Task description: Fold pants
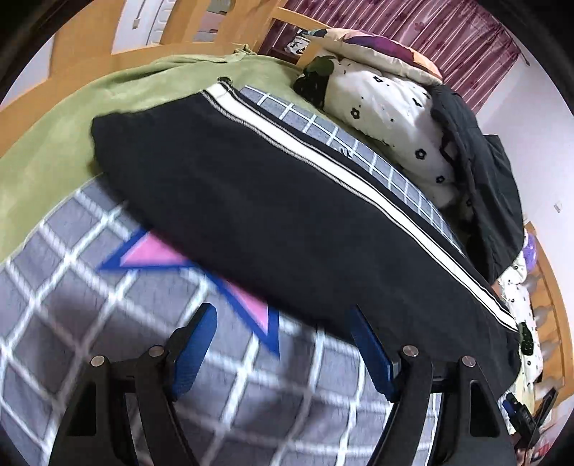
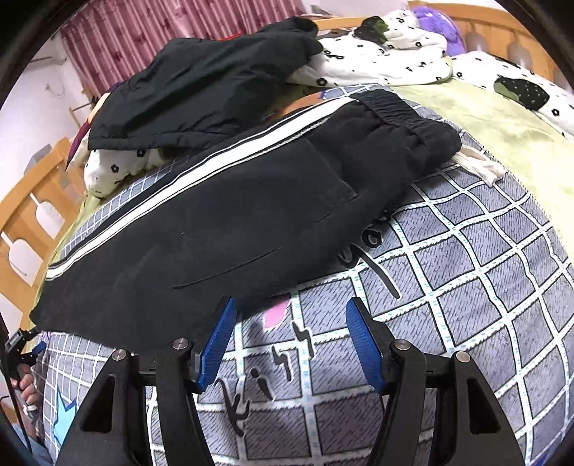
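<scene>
Black pants [image 1: 251, 200] with a white side stripe lie flat and folded lengthwise on a grey checked sheet [image 1: 89, 340]. In the right wrist view the pants [image 2: 222, 222] show their elastic waistband at the upper right and a white drawstring beside it. My left gripper [image 1: 283, 319] is open and empty, just short of the pants' near edge. My right gripper [image 2: 290, 312] is open and empty, at the pants' near edge by the seat. The other gripper shows at the far left edge of the right wrist view.
A black jacket [image 2: 201, 86] lies on a white flowered quilt [image 2: 387, 61] behind the pants. A green blanket [image 1: 64, 118] covers the far bed. A wooden bed frame [image 2: 25, 211] runs along the side. Red curtains [image 1: 412, 28] hang behind.
</scene>
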Motion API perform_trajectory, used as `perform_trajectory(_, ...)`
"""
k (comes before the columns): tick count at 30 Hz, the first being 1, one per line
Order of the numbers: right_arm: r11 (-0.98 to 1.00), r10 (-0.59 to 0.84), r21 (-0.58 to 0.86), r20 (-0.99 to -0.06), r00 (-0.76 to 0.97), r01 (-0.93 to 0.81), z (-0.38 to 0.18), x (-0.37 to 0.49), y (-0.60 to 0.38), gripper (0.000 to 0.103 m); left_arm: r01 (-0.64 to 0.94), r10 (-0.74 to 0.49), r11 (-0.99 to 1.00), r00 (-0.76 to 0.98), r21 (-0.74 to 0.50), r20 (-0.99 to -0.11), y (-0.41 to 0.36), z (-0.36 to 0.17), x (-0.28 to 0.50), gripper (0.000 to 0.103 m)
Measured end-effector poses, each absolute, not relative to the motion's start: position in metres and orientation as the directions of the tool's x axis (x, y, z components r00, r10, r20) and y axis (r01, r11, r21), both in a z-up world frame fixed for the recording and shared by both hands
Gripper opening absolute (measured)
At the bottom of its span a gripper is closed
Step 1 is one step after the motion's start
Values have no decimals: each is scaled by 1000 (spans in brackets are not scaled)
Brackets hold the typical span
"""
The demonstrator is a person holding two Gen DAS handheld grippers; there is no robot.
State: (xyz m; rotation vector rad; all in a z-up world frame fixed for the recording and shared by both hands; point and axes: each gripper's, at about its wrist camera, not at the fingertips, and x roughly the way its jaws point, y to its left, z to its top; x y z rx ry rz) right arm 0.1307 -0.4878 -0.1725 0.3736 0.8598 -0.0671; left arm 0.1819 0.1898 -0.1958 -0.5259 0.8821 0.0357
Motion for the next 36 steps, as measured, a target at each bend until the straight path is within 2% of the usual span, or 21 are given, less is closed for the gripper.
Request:
perform_trajectory(2,927,105,313,-748,656,208,-178,137,-489,63,-261,-184,871,612,-416,-769,190,-204,200,73)
perform_trajectory(10,896,116,370,-727,677,244,-188,187,-495,63,-295,-154,851,650,-434,-744,195,-209,234,72)
perform_trajectory(11,894,111,371,-726,678,251,-188,193,-496,63,-320,-137,843,649,-432,-748,196,-209,242,66)
perform_trajectory(12,888,101,373,-729,677,268,-189,202,-498,63,-340,-118,839,646,-424,-754,197,-208,245,55)
perform_trajectory(13,885,89,368,-735,673,285,-190,210,-500,52,-369,-88,837,639,-405,-764,199,-207,250,47)
perform_trajectory(14,885,59,347,-745,664,310,-191,218,-500,41,-391,-56,840,626,-376,-778,201,-205,254,25)
perform_trajectory(15,888,28,320,-754,656,330,-190,225,-501,24,-401,-40,844,616,-356,-787,201,-202,259,14)
perform_trajectory(16,889,22,315,-755,656,333,-188,230,-502,17,-391,-52,845,617,-364,-785,202,-196,264,12)
perform_trajectory(19,888,19,335,-713,701,316,-164,233,-505,12,-359,-66,846,663,-395,-746,205,-165,258,10)
perform_trajectory(21,879,40,385,-650,759,283,-133,225,-510,11,-319,-72,858,701,-403,-710,202,-138,244,10)
perform_trajectory(26,868,67,426,-607,792,254,-95,191,-516,11,-239,-57,917,713,-319,-698,187,-103,197,10)
perform_trajectory(30,876,98,429,-608,788,222,-90,141,-524,11,-184,-83,941,686,-283,-723,183,-111,130,10)
perform_trajectory(34,923,94,337,-666,740,186,-108,84,-522,11,-153,-72,964,633,-216,-771,177,-144,76,10)
perform_trajectory(36,931,101,315,-709,698,185,-127,69,-526,12,-195,-49,960,590,-200,-806,176,-166,71,10)
